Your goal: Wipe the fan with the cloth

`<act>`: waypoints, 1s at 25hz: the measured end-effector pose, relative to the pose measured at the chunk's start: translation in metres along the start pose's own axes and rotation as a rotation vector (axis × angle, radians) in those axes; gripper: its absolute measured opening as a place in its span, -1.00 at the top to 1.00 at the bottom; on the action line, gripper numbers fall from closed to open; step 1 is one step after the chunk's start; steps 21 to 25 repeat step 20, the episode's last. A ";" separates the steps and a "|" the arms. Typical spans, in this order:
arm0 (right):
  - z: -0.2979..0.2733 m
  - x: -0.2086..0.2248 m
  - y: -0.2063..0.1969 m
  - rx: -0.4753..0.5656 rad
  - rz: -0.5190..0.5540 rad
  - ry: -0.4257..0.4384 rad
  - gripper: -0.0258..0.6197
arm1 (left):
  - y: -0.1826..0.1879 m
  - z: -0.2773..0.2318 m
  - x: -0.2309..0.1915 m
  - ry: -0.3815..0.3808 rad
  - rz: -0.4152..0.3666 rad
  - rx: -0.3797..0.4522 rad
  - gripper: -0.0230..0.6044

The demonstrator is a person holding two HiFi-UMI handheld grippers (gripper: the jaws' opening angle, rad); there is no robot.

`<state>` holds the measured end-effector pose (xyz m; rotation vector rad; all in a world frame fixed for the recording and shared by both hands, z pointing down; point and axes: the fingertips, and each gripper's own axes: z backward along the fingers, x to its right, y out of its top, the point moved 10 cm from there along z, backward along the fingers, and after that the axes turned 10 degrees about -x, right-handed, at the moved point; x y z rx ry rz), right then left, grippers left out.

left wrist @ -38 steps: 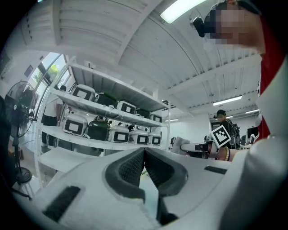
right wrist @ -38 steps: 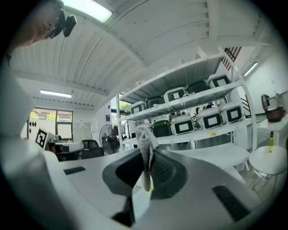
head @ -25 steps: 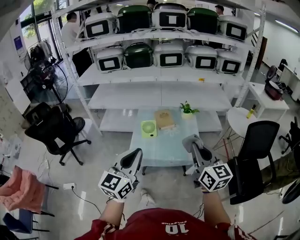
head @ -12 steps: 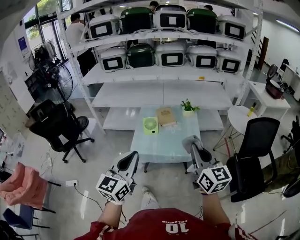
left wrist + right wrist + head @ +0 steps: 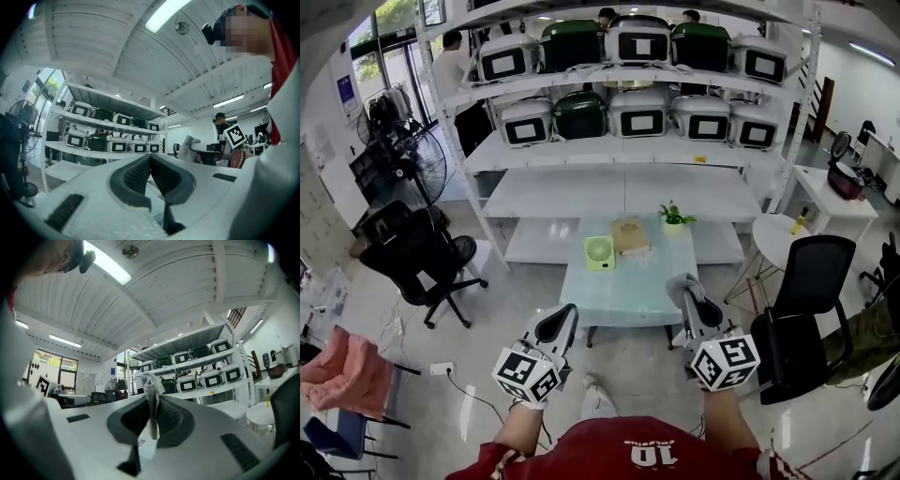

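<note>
Plainly the small green fan (image 5: 599,254) is the thing to reach, and it stands well ahead of both sets of fingers, on the far left part of the glass table (image 5: 628,298), with its round grille facing back toward the person as far as the head view shows. From the right gripper (image 5: 686,291) it lies forward and off to the left; from the left gripper (image 5: 565,315) it lies forward and a little to the right. The left fingers look somewhat nearer to it, though neither gripper is close. The cloth (image 5: 151,394), a pale grey fold, is pinched between the right gripper's pads, which are closed on it, and a tuft sticks up past the fingertips. In the head view it shows as a grey lump at that gripper's tip. The left gripper's jaws are pressed together with nothing between them. Both grippers hang at the near edge of the table, tilted upward, so the gripper views look at the shelves and ceiling and not at the fan. I judge the coming move to be a reach forward and leftward across the tabletop with the right hand, bringing the cloth to the fan's face. Just to the right of the fan, beyond the fingers, lies a brown box (image 5: 629,234), and further right stands a small potted plant (image 5: 675,217).
</note>
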<state>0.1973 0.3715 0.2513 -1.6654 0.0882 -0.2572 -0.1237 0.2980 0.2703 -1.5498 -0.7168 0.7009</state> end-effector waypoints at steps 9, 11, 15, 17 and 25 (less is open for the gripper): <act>0.006 -0.009 -0.001 0.015 -0.008 0.015 0.86 | 0.001 0.008 0.003 -0.020 -0.005 0.002 0.93; 0.007 -0.009 0.000 0.021 -0.015 0.015 0.86 | 0.002 0.009 0.003 -0.024 -0.009 0.003 0.93; 0.009 -0.011 0.003 0.029 -0.021 0.012 0.86 | 0.004 0.010 0.003 -0.029 -0.009 -0.001 0.93; 0.010 -0.012 0.002 0.027 -0.021 0.012 0.86 | 0.002 0.011 0.005 -0.031 -0.007 -0.003 0.93; 0.011 -0.013 -0.001 0.025 -0.025 0.016 0.86 | -0.001 0.013 0.007 -0.034 -0.004 -0.004 0.93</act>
